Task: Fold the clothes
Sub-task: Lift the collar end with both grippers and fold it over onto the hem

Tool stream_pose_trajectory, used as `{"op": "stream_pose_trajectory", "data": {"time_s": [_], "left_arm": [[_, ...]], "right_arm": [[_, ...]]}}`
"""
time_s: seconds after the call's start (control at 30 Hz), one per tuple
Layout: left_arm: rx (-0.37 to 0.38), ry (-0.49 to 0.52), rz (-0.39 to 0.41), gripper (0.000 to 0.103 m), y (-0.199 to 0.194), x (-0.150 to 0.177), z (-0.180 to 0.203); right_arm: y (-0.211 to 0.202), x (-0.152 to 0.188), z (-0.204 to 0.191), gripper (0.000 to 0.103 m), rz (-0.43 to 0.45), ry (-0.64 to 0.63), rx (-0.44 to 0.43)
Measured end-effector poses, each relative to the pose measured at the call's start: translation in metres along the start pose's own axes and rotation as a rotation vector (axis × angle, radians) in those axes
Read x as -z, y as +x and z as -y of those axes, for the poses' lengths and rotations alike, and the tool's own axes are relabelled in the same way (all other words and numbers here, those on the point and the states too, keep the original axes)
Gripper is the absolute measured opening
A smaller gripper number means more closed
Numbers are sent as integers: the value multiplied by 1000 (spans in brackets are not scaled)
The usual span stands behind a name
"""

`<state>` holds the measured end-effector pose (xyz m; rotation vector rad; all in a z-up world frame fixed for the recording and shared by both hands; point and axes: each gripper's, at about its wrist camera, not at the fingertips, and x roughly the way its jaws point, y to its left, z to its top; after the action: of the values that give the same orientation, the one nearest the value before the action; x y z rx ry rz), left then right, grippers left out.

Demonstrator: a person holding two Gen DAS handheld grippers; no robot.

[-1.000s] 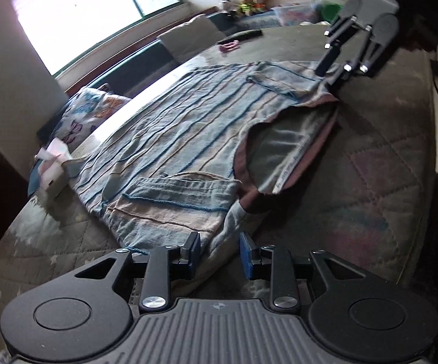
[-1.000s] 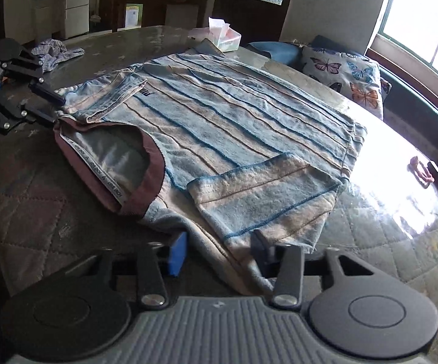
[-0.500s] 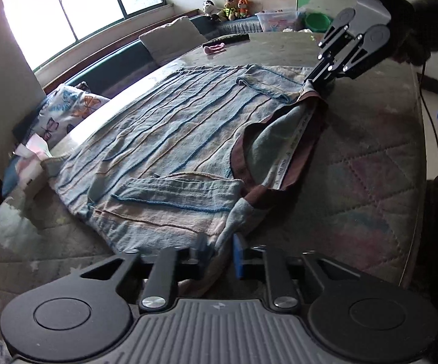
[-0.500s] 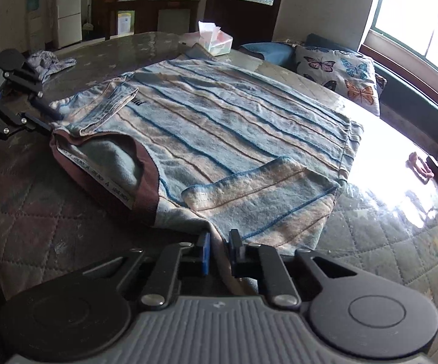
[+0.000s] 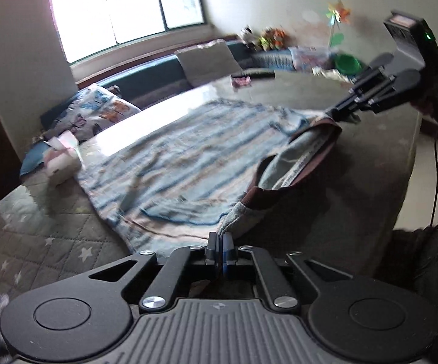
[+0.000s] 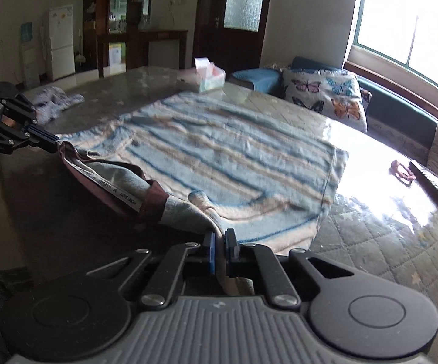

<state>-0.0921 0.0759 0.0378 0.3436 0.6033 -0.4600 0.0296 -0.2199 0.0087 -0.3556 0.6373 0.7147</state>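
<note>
A blue and beige striped shirt (image 5: 188, 157) with a maroon collar (image 5: 316, 151) lies spread on the quilted table (image 5: 370, 157). My left gripper (image 5: 219, 242) is shut on the near shoulder cloth beside the collar. In this left wrist view my right gripper (image 5: 337, 112) pinches the far shoulder. In the right wrist view the shirt (image 6: 234, 151) stretches away from my right gripper (image 6: 219, 239), which is shut on its shoulder cloth. My left gripper (image 6: 52, 141) grips the other end of the collar (image 6: 103, 166). The collar edge hangs lifted between both grippers.
A tissue box (image 6: 208, 75) stands past the shirt's far hem. A crumpled patterned cloth (image 6: 55, 103) lies at the far left. A pink item (image 6: 401, 173) and a dark remote (image 6: 429, 183) sit at the right edge. A butterfly pillow (image 6: 325, 94) rests on the bench beyond.
Both grippers went from open around the shoulder cloth to shut on it. They then rose, lifting the collar edge off the table.
</note>
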Motion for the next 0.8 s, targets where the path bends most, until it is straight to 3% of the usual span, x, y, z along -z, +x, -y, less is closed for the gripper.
{"op": "stream_pose_trajectory", "data": {"time_s": [0.17,0.33,0.53,0.8], "left_arm": [[-69,-81,94,2,-40,-8,10],[-123,-149,156,2,-31,-36,-13],[-159,-158,156,2,12,-78,-60],[-147,-217,25,2,114,-115,-131]], "right_arm": [[-43,-5,-13,5,74,8,14],[-46,-30,-4,5,129,5,34],[-3,-79,40,4,119,53,33],[93,-131,100,4,29,121,38]]}}
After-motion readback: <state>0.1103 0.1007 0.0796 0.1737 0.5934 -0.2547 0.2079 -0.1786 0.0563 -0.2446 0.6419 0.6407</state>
